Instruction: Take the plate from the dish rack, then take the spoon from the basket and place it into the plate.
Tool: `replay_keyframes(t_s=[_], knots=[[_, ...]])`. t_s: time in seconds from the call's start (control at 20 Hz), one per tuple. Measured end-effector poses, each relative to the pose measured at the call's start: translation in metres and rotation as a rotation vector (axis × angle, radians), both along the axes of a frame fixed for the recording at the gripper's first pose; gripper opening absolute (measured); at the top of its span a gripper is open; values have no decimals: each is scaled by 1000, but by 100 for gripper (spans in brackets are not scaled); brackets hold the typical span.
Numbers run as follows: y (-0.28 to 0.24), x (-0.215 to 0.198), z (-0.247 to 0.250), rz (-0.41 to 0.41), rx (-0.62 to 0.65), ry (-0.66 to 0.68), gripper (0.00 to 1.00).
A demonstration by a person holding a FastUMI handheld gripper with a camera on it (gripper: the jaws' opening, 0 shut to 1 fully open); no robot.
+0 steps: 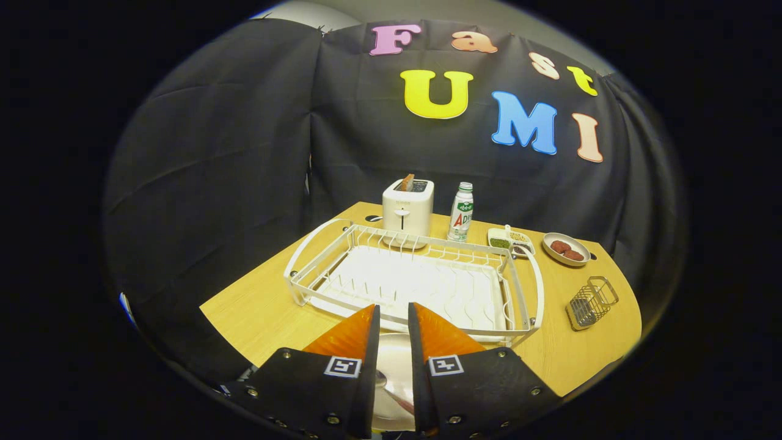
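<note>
The white dish rack (519,287) stands empty at 12 o'clock ahead of the gripper (393,308), and the plate (394,360) lies on the table at the rack's 6 o'clock, under the fingers. The wire basket (591,302) at 2 o'clock looks empty, and what seems the spoon (380,379) rests in the plate. The fingers stand a narrow gap apart, gripping nothing, so I think it is best to lift straight up without touching the plate.

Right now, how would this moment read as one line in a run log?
gripper: fingers narrowly apart, holding nothing | plate: beneath them | spoon: apparently on plate | dish rack: empty | basket: beside rack
</note>
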State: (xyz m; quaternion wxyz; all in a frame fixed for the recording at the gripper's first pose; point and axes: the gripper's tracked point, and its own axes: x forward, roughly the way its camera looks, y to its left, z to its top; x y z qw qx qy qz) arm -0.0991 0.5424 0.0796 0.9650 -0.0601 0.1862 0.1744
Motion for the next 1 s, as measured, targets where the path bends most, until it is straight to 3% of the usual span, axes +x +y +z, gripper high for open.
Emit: replay_keyframes(t_s=[0.5, 1.0], knots=[[-9, 17, 22, -36, 9, -45, 26], [-42, 34, 99, -112, 33, -201, 26]])
